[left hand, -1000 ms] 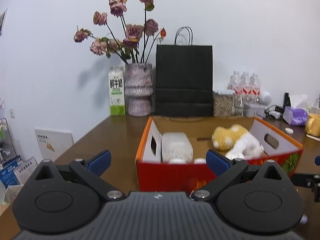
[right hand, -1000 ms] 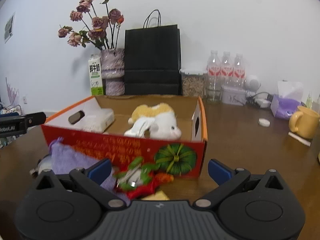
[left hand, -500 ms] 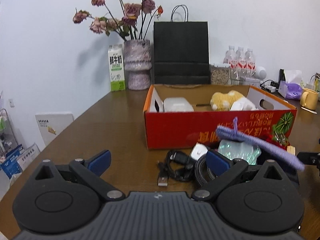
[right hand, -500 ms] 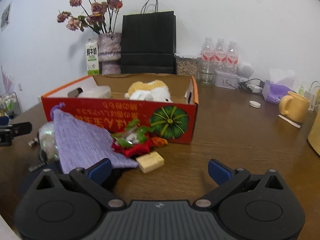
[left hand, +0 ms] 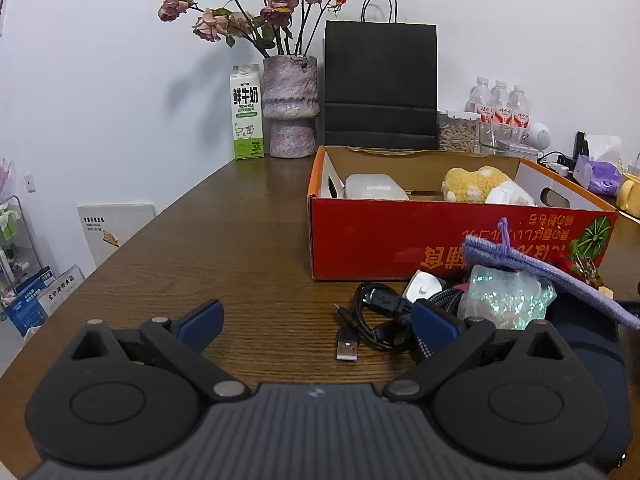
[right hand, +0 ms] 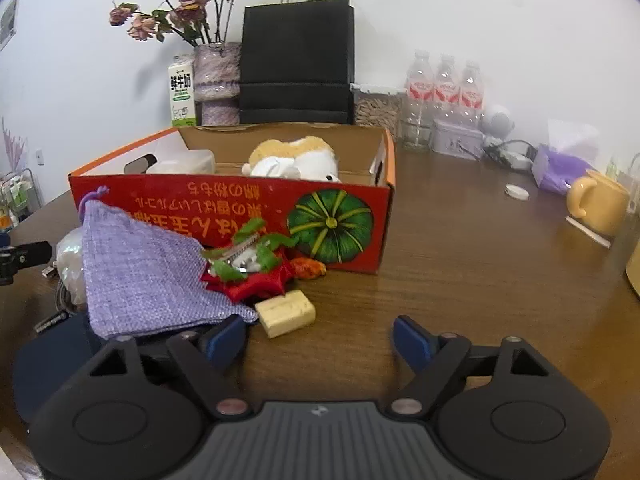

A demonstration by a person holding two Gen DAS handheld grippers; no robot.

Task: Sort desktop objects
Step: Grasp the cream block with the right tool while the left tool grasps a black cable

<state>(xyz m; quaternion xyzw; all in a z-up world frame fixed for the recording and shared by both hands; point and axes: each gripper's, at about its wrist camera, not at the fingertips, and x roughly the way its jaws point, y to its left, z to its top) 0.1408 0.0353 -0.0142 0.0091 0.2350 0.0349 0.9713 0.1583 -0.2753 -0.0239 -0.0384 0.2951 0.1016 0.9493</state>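
Both cameras have pulled back from the box (left hand: 400,240), so the near clutter now fills more of each view. Left gripper (left hand: 316,320) hangs over bare table (left hand: 224,248) with fingers apart — nothing between them; a black cable (left hand: 372,320) lies just beside its right finger. Right gripper (right hand: 320,340) is spread too, empty, its left finger near the purple pouch (right hand: 144,276) and tan block (right hand: 285,313). A red-green ornament (right hand: 252,268) lies against the box front. Inside the box sit a plush (right hand: 296,160) and a white container (left hand: 374,187).
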